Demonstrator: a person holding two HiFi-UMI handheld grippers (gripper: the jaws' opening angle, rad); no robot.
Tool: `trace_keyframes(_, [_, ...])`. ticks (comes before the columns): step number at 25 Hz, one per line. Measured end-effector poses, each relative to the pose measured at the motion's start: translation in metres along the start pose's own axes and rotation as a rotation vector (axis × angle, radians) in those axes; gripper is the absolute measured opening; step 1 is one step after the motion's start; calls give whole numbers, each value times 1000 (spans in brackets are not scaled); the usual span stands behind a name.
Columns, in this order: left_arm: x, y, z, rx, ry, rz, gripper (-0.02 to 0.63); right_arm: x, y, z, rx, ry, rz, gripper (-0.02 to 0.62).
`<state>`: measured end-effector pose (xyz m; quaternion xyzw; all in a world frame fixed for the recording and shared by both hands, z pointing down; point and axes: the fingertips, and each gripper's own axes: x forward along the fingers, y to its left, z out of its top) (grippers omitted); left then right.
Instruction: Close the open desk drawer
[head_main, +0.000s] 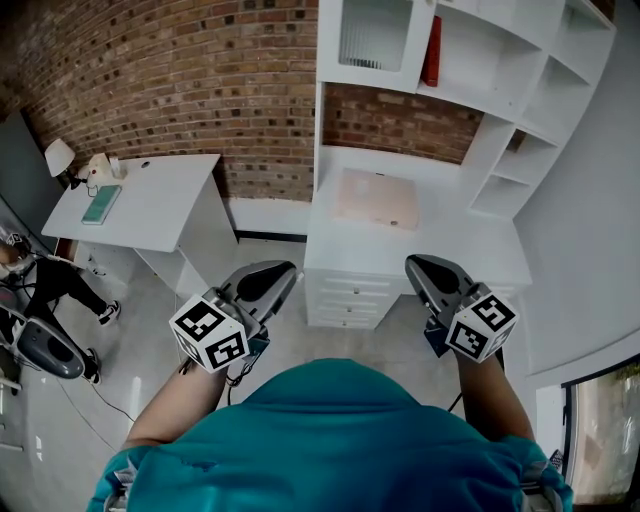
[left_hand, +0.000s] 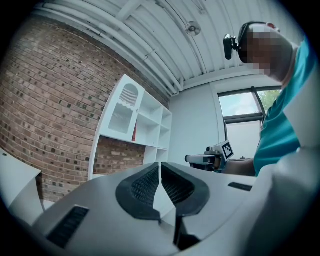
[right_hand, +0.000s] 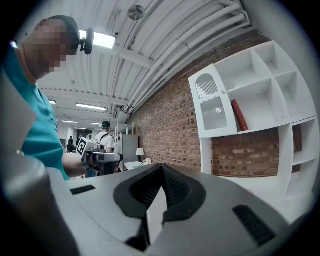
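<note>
Brick wall (head_main: 200, 60), white shelving (head_main: 480, 50), grey floor (head_main: 340, 345)

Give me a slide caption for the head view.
Both shut, left gripper and right gripper hover before a white desk whose drawers look closed.

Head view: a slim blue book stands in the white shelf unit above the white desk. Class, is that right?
No: the slim book is red, not blue, as the head view shows. It does stand in the white shelf unit above the white desk.
</note>
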<state>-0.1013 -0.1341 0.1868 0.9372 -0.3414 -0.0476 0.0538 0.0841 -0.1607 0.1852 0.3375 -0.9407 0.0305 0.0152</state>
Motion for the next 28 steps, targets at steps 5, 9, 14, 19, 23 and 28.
trace_keyframes(5, [1,3,-2,-13,1,11,28,2,-4,-5,-14,28,-19,20])
trace_keyframes(9, [5,2,-4,-15,6,5,28,1,-7,-6,-6,26,-17,20])
trace_keyframes(14, [8,3,-3,-24,8,5,28,1,-8,-5,-6,30,-17,20])
trace_keyframes(19, [8,3,-5,-27,4,0,28,2,-8,-7,-6,28,-17,20])
trace_keyframes(23, [8,4,-5,-33,3,0,27,3,-8,-7,-8,25,-12,20])
trace_keyframes(28, [8,6,-3,-28,2,-2,27,5,-9,-6,-9,35,-15,20])
